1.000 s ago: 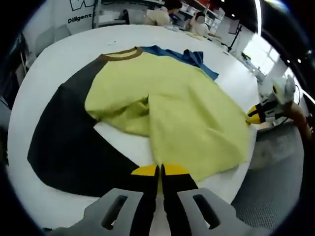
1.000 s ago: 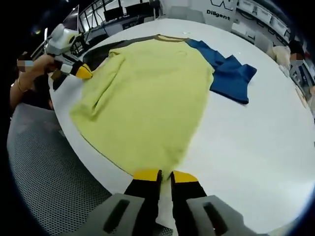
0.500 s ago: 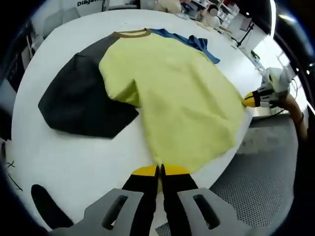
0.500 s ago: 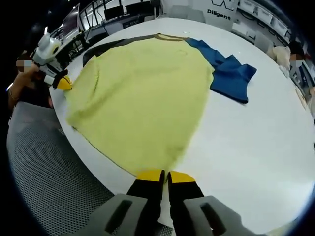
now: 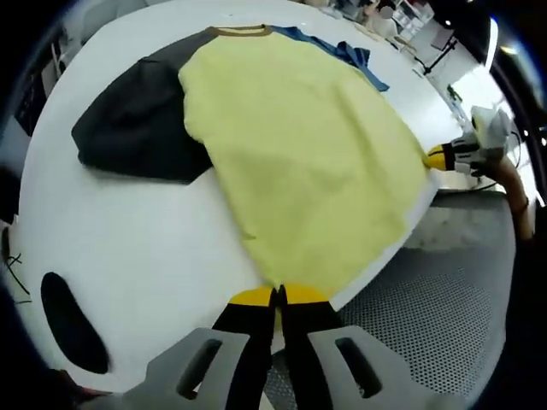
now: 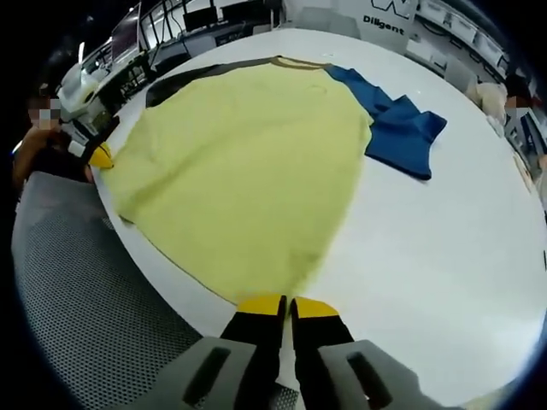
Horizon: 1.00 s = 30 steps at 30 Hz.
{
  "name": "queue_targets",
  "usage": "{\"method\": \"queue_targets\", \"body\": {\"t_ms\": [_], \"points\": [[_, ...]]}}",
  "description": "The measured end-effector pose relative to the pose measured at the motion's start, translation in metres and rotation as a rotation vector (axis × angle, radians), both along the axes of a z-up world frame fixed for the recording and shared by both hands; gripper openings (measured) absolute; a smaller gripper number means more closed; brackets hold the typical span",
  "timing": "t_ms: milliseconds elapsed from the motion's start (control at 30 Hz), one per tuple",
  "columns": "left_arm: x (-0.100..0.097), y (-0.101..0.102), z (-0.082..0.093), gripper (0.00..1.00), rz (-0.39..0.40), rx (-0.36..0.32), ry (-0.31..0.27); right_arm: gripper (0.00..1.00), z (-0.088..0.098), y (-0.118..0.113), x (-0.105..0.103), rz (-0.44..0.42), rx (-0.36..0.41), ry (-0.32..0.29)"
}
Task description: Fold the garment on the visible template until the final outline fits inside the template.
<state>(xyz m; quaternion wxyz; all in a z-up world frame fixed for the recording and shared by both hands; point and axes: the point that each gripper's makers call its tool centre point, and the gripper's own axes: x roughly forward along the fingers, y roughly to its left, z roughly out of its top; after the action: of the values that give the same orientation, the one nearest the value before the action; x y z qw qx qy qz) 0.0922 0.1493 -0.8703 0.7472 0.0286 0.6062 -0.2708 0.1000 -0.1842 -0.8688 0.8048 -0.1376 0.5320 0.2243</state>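
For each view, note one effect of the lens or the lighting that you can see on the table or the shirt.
Left gripper view: the fisheye bends the white table edge into a curve; bright glare at upper right. Right gripper view: the yellow-green shirt is evenly lit, with soft shadows.

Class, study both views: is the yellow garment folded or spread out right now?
Spread out: the yellow garment lies flat on the white table, both grippers pinching its hem corners.
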Motion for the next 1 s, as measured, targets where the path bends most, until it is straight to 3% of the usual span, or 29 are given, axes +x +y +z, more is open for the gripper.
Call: {"method": "queue_targets", "body": {"t_ms": [367, 1000], "points": [[-0.002, 0.015, -0.001, 0.0, 0.026, 0.059, -0.003, 0.0, -0.001, 0.004, -0.014, 0.048, -0.017, 0.053], [-0.003, 0.022, -0.001, 0.0, 0.076, 0.046, -0.015, 0.0, -0.003, 0.005, -0.025, 0.069, -0.026, 0.111]]}}
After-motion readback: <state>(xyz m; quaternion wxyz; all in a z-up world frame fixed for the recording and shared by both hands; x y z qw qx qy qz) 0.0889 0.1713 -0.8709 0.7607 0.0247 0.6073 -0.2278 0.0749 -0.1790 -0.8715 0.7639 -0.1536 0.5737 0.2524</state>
